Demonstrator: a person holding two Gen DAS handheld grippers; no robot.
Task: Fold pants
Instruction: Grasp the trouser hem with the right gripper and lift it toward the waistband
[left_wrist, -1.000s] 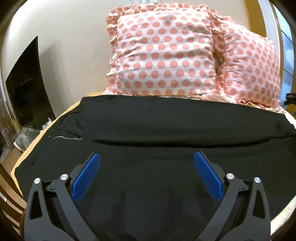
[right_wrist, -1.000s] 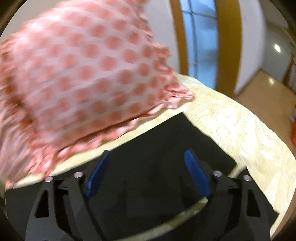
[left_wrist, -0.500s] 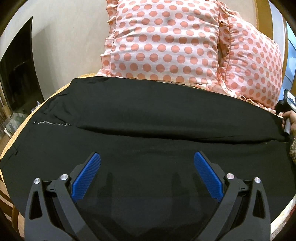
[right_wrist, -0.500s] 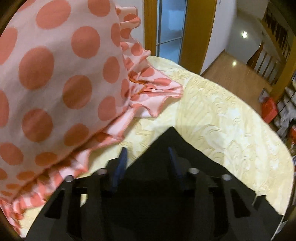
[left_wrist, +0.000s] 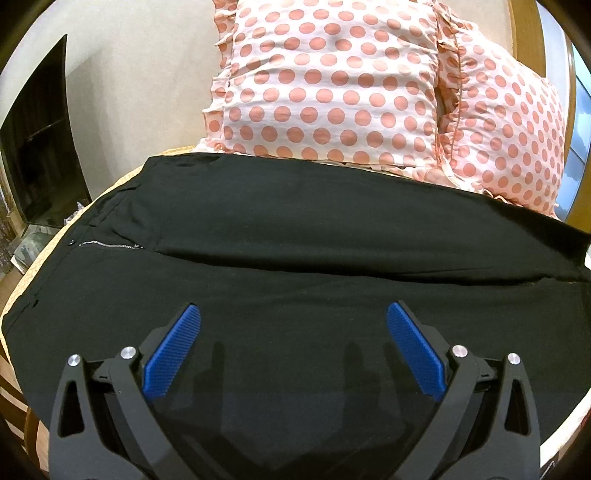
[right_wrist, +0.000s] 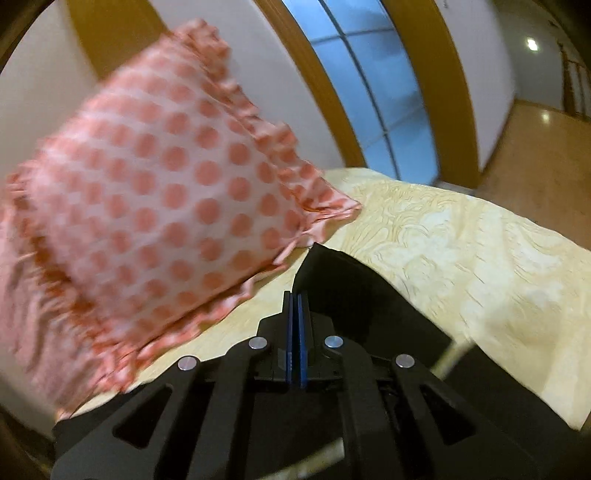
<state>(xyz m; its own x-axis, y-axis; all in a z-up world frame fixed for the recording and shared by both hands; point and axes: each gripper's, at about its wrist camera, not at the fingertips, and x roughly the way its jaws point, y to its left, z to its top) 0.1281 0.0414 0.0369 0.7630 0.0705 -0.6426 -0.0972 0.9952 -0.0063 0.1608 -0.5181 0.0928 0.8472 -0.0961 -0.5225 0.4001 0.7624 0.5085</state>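
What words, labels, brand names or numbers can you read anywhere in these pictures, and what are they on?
None: no readable text in either view.
Black fabric pants: no label or tag showing.
Pink polka-dot pillows: pattern only.
Cream patterned bedspread: pattern only.
Dark screen by the wall: blank.

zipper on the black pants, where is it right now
In the left wrist view the zipper lies at the left end of the black pants, near the bed's left edge, below and left of the polka-dot pillows and beyond the open left tongs.
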